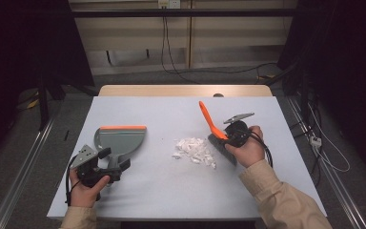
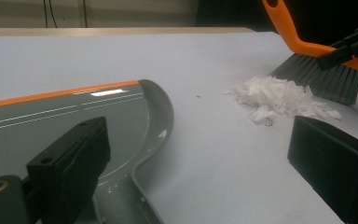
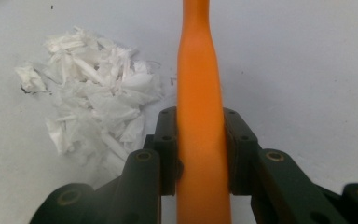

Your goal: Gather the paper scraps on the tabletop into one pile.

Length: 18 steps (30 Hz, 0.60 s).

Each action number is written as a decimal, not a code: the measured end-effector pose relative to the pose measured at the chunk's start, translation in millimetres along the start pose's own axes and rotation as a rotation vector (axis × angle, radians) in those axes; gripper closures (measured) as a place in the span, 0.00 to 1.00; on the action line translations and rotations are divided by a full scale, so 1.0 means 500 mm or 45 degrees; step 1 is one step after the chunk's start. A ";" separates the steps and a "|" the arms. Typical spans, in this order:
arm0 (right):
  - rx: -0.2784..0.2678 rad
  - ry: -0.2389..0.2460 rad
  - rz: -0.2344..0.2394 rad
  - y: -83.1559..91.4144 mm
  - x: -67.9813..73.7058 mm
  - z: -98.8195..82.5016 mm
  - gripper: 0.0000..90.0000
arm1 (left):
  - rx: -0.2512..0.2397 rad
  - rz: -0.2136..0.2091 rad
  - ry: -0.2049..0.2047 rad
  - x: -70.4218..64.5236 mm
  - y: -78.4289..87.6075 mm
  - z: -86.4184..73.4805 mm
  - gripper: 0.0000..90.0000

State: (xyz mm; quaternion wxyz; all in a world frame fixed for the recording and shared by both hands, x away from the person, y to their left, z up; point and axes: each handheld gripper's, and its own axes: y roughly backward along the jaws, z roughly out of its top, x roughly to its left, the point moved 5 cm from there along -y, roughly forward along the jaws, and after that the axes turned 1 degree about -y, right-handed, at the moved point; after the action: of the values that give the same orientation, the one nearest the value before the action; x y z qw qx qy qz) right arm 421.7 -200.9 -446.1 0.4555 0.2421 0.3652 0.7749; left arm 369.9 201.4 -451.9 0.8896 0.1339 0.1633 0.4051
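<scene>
A grey dustpan (image 1: pixel 122 139) with an orange front lip lies flat at the left of the table. Its handle (image 2: pixel 137 203) runs back between the jaws of my left gripper (image 1: pixel 115 160) (image 2: pixel 200 140), which stand wide open and apart from it. At the right, my right gripper (image 1: pixel 233 135) (image 3: pixel 200 149) is shut on the orange handle of a hand brush (image 1: pixel 210 122) (image 3: pixel 199 93). The brush's dark bristles (image 1: pixel 220 146) (image 2: pixel 321 77) rest on the table just right of a pile of white paper scraps (image 1: pixel 193 149) (image 2: pixel 279 98) (image 3: pixel 93 102).
The table (image 1: pixel 171 191) has a pale grey top with a wooden strip (image 1: pixel 186 90) along its far edge. Open surface lies between the dustpan and the scraps. Cables and a power strip (image 1: pixel 316 141) lie on the floor to the right.
</scene>
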 end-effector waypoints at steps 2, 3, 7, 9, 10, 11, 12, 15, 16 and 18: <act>0.000 -0.051 0.012 0.004 0.003 -0.004 0.80 | 0.002 0.000 -0.002 -0.001 0.000 0.000 0.06; -0.010 -0.067 0.013 0.005 0.005 -0.006 0.80 | 0.002 -0.001 -0.005 -0.001 0.000 0.000 0.06; -0.056 -0.108 0.012 0.008 0.019 -0.016 0.80 | 0.000 0.000 -0.005 -0.003 -0.001 0.001 0.06; -0.082 -0.109 -0.005 0.005 0.031 -0.016 0.80 | 0.005 0.000 -0.012 -0.005 -0.002 0.001 0.06; -0.098 -0.102 -0.020 0.002 0.037 -0.014 0.80 | 0.007 -0.002 -0.012 -0.006 -0.002 0.001 0.06; -0.114 -0.115 -0.017 -0.002 0.044 -0.011 0.80 | 0.007 -0.004 -0.017 -0.007 -0.002 0.001 0.06; -0.123 -0.131 -0.013 -0.006 0.052 -0.007 0.80 | 0.007 -0.005 -0.017 -0.008 -0.002 0.001 0.06; -0.163 -0.121 -0.040 -0.021 0.077 0.007 0.80 | 0.003 -0.004 -0.014 -0.006 -0.002 0.002 0.06; -0.183 -0.129 -0.039 -0.027 0.083 0.012 0.80 | 0.005 -0.003 -0.014 -0.005 -0.001 0.001 0.06; -0.213 -0.126 -0.049 -0.039 0.092 0.023 0.80 | 0.008 0.007 -0.015 -0.002 -0.001 -0.001 0.06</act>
State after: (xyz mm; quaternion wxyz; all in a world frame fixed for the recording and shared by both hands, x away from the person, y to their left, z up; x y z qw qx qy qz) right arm 418.5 -150.2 -452.5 0.5065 0.2340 0.2808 0.7809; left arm 369.3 200.3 -452.1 0.8889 0.1393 0.1590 0.4064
